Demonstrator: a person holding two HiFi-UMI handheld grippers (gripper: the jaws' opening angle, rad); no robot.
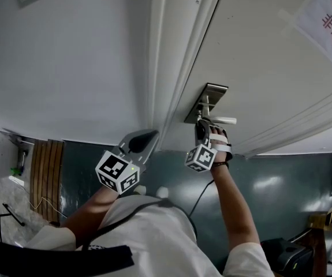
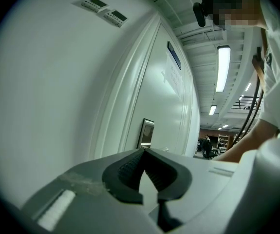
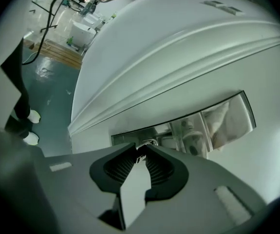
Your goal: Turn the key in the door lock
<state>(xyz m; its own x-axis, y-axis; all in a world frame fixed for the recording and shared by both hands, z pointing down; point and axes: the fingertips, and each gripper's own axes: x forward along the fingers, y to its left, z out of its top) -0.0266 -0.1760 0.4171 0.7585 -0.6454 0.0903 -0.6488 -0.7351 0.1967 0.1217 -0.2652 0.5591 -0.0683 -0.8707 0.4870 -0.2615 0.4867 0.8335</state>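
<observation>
Evidently the key [image 3: 140,157], at nine o'clock on the lock plate [image 3: 227,117], was straddled by the slightly parted right tool [image 3: 141,148]; the left tool [image 2: 144,148] was pressed together, empty.

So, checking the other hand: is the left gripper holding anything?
No, the left gripper has its fingers meeting at the tips with nothing between them.

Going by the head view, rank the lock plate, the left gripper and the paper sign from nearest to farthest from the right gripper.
1. Lock plate: on the door, at the tips of the right gripper.
2. Left gripper: beside it, to its left.
3. Paper sign: on the door, at the view's upper right.
</observation>
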